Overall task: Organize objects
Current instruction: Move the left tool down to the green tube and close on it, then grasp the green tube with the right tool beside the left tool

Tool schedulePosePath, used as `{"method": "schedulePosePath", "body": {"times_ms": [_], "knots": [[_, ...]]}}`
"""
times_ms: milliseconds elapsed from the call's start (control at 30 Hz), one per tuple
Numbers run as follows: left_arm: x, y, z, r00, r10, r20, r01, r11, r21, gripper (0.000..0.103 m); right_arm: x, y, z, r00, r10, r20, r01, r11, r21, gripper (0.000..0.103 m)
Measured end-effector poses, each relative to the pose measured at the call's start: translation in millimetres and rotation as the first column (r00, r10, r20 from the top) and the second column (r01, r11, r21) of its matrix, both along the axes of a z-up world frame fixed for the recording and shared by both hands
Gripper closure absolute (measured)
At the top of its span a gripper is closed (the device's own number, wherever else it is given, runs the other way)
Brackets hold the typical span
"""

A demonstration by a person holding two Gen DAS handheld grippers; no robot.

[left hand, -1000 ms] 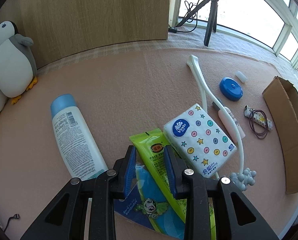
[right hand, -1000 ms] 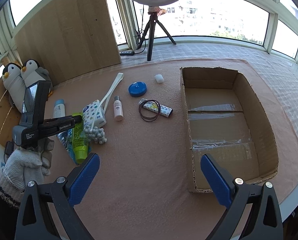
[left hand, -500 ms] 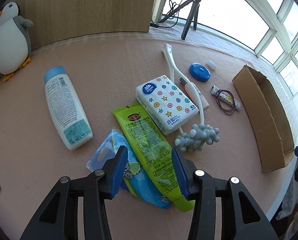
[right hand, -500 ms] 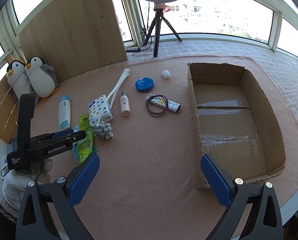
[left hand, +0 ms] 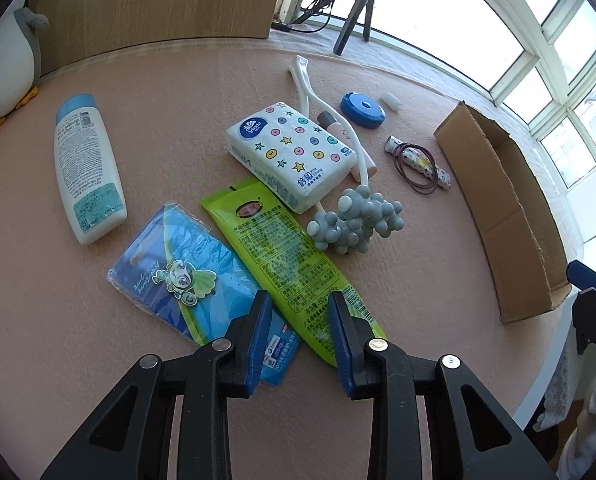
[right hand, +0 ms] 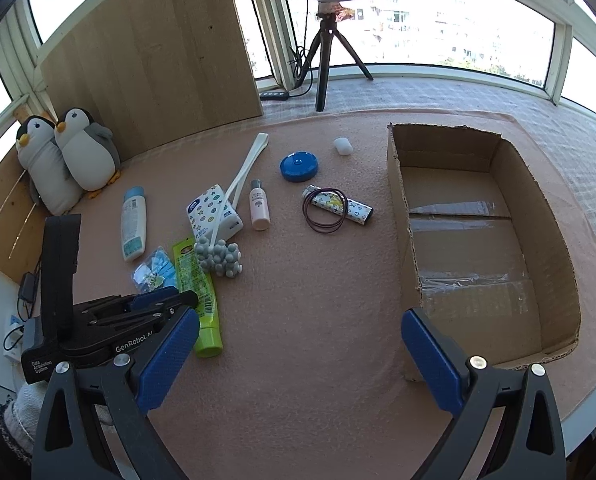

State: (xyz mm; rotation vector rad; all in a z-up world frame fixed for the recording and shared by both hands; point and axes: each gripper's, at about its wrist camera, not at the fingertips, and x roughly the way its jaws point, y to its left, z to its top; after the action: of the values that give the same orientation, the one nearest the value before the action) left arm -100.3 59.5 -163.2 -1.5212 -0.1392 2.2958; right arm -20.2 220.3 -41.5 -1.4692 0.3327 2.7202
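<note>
Tongs (left hand: 298, 322) (right hand: 298, 344) both agape, empty.

Blue card packet (left hand: 186, 276): near corner hidden under left hand-held gripper (left hand: 298, 332). Green tube (left hand: 286, 264): cap end covered by same fingers. Penguin (left hand: 6, 64) cut by frame edge. Bottle label print (left hand: 86, 160) too small to read.

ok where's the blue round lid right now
In the right wrist view the blue round lid lies flat on the pink mat toward the back, between the white massager handle and the small white cap, left of the cardboard box.
</note>
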Motion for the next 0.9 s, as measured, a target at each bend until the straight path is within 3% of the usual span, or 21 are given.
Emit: {"method": "schedulePosePath", "body": {"times_ms": [267,333,367,400,533,633,700,900], "knots": [[25,2,5,0.998,-0.059,0.022,0.058,0.998,0.04,0.07,-14,-11,-14,0.997,0.072,0.039,-0.07,0.997,-0.041,0.003],[30,-4,7,0.999,-0.038,0.029,0.037,0.998,0.045,0.048,-21,-15,-21,0.992,0.109,0.06,-0.105,0.993,-0.056,0.003],[32,-8,9,0.999,-0.026,0.023,0.025,0.998,0.054,0.033,-25,-17,-25,0.99,0.124,0.073,-0.119,0.991,-0.068,0.003],[35,-12,11,1.0,-0.02,0.019,0.019,0.998,0.065,0.029,-30,-18,-30,0.986,0.141,0.088,-0.134,0.987,-0.085,0.003],[42,-13,16,0.999,-0.042,0.02,0.04,0.995,0.09,0.03,-48,-24,-49,0.969,0.199,0.148,-0.177,0.973,-0.149,0.003],[45,-8,16,0.998,-0.057,0.028,0.054,0.992,0.118,0.032,-59,-31,-59,0.954,0.24,0.18,-0.208,0.962,-0.178,0.009],[45,-5,13,0.997,-0.061,0.039,0.056,0.99,0.133,0.042,-64,-33,-66,0.945,0.26,0.2,-0.22,0.954,-0.202,0.014],[42,-5,8,0.997,-0.041,0.064,0.03,0.986,0.162,0.055,-72,-42,-78,0.913,0.326,0.246,-0.267,0.933,-0.243,0.027]]}}
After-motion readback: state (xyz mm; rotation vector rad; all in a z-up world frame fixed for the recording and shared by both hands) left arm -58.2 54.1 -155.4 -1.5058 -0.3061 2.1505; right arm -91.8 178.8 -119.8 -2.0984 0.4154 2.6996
